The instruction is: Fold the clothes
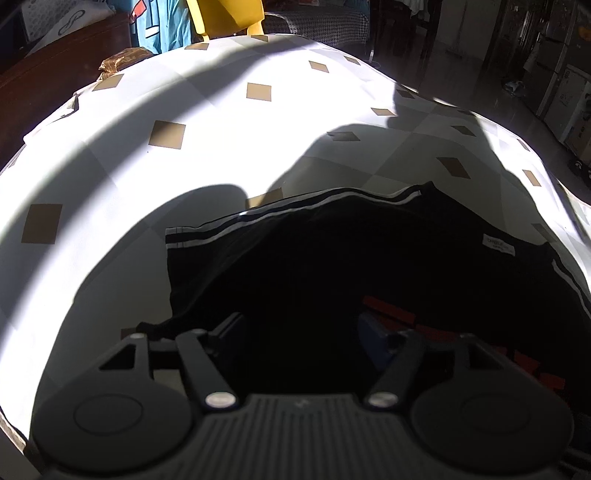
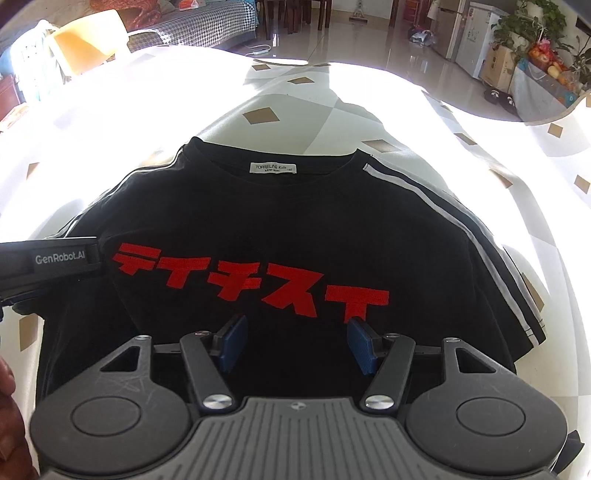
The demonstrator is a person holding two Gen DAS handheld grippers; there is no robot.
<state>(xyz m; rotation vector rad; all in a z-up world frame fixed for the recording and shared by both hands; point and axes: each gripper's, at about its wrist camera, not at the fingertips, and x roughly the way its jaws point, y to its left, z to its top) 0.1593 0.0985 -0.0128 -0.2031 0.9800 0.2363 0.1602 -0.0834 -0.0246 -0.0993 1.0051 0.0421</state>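
The right hand-held gripper [image 2: 295, 341] hangs over the lower front of a black shirt [image 2: 288, 229], its blue pads [image 2: 360, 343] spread apart with nothing between them — only the dark cloth below. The shirt lies flat on the table [image 2: 424, 122], front up, under a white cloth with small tan diamonds. Just ahead of this gripper's fingertips runs a row of red letters [image 2: 251, 278] across the chest. Farther ahead sits the neckline with its white label [image 2: 273, 167]. White stripes [image 2: 424, 206] run down the sleeve to the right of the gripper, and that sleeve lies folded in along the shirt's side.

To the left of the right gripper, the dark body of the left hand-held gripper [image 2: 55, 258] reaches in over the shirt's left edge. In its own view the left gripper [image 1: 299, 334] also stands open, nothing pinched; deep shadow covers the shirt [image 1: 332, 258] beneath it. A striped sleeve [image 1: 207, 236] lies ahead and to its left, and red print [image 1: 391, 314] shows to its right.

Beyond the table a yellow chair [image 1: 225, 14] stands at the far edge.
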